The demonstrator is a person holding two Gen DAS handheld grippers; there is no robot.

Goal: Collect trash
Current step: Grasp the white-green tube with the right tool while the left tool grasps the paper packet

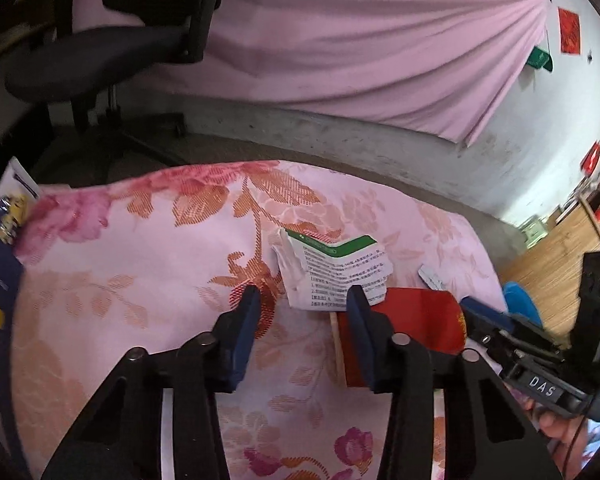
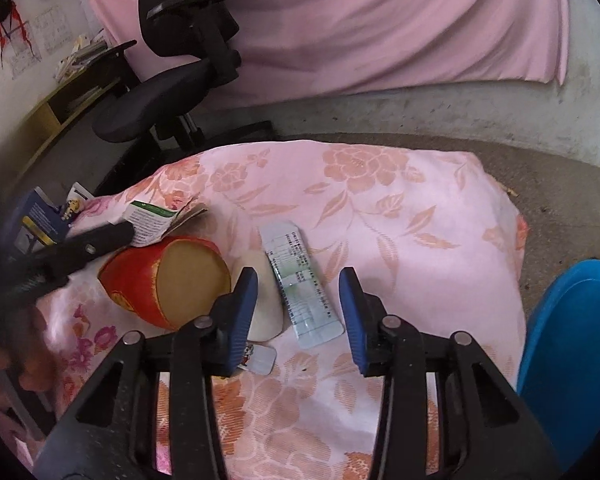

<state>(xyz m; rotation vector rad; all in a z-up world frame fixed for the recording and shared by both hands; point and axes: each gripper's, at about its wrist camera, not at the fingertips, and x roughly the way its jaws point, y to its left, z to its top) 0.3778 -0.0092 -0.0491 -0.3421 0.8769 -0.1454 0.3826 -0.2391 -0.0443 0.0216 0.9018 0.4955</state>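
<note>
Two pairs of tongs poised over a floral-clothed worktop [image 2: 380,208], each lining up on its own piece of trash.

Left tongs [image 1: 304,300]: jaws partly open, nothing gripped. Torn green-and-white leaflet [image 1: 336,272] just ahead of the tips and a little toward the right finger, one torn corner touching or hidden behind that fingertip; contact impossible to confirm. Red paper cup [image 1: 420,320] on its side just right of the right finger.

Right tongs [image 2: 298,280]: jaws roughly half open, also empty. Flat blister strip [image 2: 300,284] lying lengthwise between the two fingers, touching neither. White lid [image 2: 262,300] just inside the left finger, partly under the strip's edge; small printed tag [image 2: 260,358] nearer the tongs' base. Blue bin [image 2: 572,340] close on the right.

Best done thus:
- Shift left tongs slightly rightward, so both pads bracket the leaflet's raised fold.
- Press right tips to the cloth before closing; a flat strip likely slips otherwise.
- Avoid pinching the cloth or the lid.
- Keep clear of the cup.
</note>
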